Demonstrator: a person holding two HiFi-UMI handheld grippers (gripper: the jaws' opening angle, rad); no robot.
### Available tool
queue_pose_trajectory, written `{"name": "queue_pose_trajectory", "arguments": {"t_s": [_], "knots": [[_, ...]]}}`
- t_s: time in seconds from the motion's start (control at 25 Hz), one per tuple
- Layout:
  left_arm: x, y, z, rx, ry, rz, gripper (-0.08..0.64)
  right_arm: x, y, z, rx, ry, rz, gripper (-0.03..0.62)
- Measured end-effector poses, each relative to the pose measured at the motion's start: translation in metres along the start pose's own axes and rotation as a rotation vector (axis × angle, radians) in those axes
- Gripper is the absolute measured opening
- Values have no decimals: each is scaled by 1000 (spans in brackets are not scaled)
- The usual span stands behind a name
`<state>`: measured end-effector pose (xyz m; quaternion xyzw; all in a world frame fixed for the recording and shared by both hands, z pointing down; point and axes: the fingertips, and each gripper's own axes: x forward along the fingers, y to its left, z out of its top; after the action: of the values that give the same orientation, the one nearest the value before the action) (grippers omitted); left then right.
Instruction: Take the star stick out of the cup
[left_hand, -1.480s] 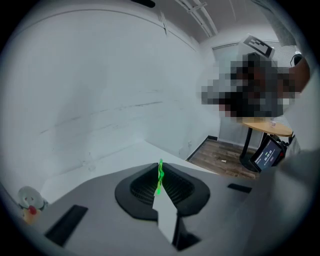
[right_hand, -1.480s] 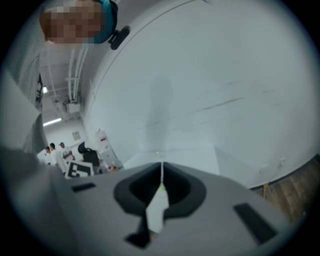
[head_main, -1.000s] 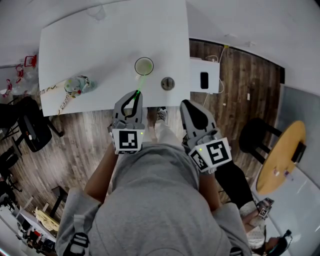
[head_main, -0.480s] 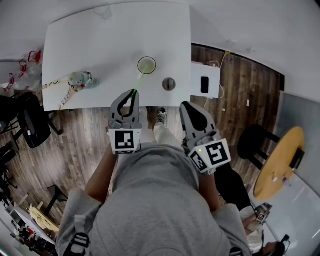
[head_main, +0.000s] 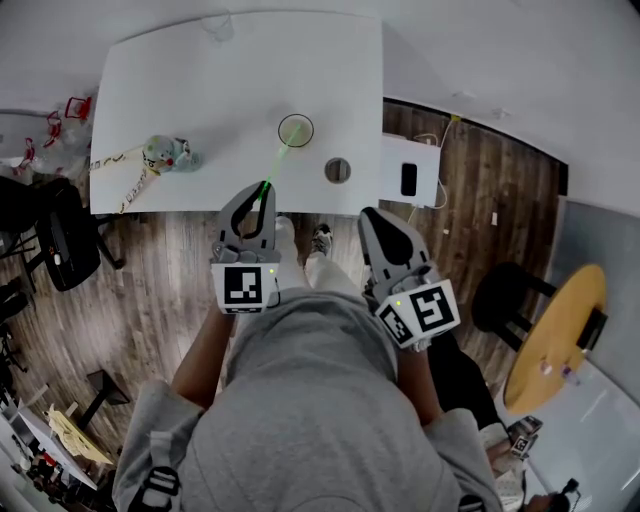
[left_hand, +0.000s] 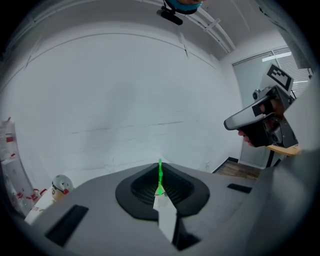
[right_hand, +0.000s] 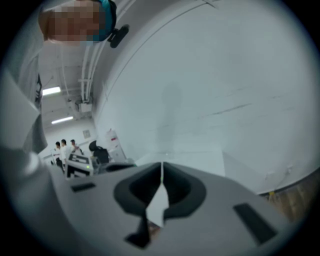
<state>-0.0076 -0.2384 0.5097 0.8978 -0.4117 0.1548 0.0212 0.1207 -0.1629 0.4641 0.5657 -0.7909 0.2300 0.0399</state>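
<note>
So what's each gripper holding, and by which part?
Left gripper: the green star stick, pinched at its end away from the cup. Right gripper: nothing.

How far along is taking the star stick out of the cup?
Done: the left gripper is shut on the green star stick. In hand: the stick slants from its jaws to the rim of the cup. Left: drawing the far end clear of the cup. The right gripper is shut and empty.
</note>
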Motion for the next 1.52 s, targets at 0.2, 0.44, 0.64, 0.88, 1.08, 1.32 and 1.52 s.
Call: {"name": "queue_pose_trajectory", "arguments": {"t_s": [0.2, 0.44, 0.64, 0.88, 1.08, 1.32, 1.52], "knots": [[-13, -5, 9, -10, -27, 21, 46, -9, 4, 0, -16, -12, 19, 36], [-31, -9, 19, -46, -52, 62, 46, -20, 8, 1, -30, -29, 42, 36], [-50, -10, 27, -63, -82, 94, 46, -26, 15, -2, -41, -35, 68, 37], [-72, -21, 36, -28, -106, 87, 46, -34, 21, -3, -56, -44, 100, 37], [-89, -27, 41, -40, -142, 95, 46, -41, 25, -4, -72, -50, 121, 37], [-101, -40, 39, -59, -149, 105, 46, -49, 25, -7, -84, -52, 138, 37], [-110, -46, 40, -92, -165, 123, 46, -54, 27, -11, -90, -49, 149, 37]]}}
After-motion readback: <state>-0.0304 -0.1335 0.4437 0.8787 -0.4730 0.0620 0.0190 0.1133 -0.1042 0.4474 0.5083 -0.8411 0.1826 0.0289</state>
